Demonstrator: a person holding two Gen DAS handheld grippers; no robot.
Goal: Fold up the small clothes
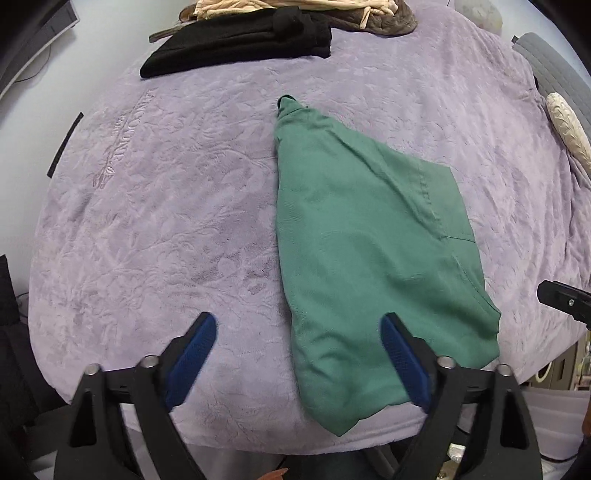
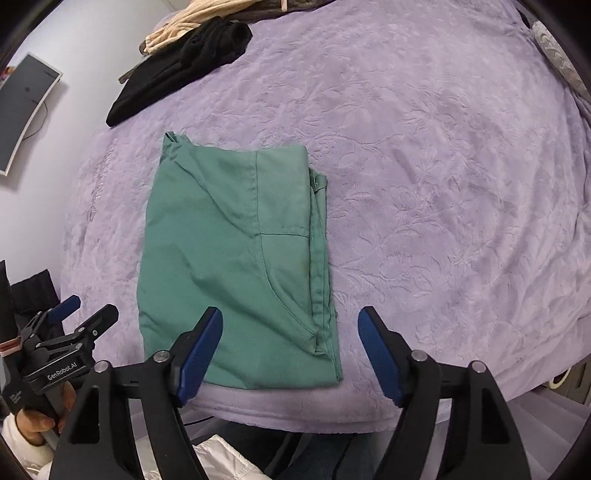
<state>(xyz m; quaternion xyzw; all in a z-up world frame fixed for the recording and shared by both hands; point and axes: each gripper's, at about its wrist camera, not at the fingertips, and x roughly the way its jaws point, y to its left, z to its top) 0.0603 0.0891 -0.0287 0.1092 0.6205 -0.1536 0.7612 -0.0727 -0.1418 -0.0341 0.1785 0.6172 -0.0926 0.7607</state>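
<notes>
A green garment lies folded into a rough rectangle on the lilac blanket, close to the near edge. My left gripper hovers above its near left corner, open, with no cloth gripped between the blue pads. In the right wrist view the same green garment lies flat with a pocket seam facing up. Above its near right corner my right gripper is open and holds nothing. The left gripper also shows there at the far left, held by a hand.
Folded black clothes and a beige garment lie at the far side of the blanket. A cream pillow and a grey cushion sit at the right edge. A dark screen hangs on the left wall.
</notes>
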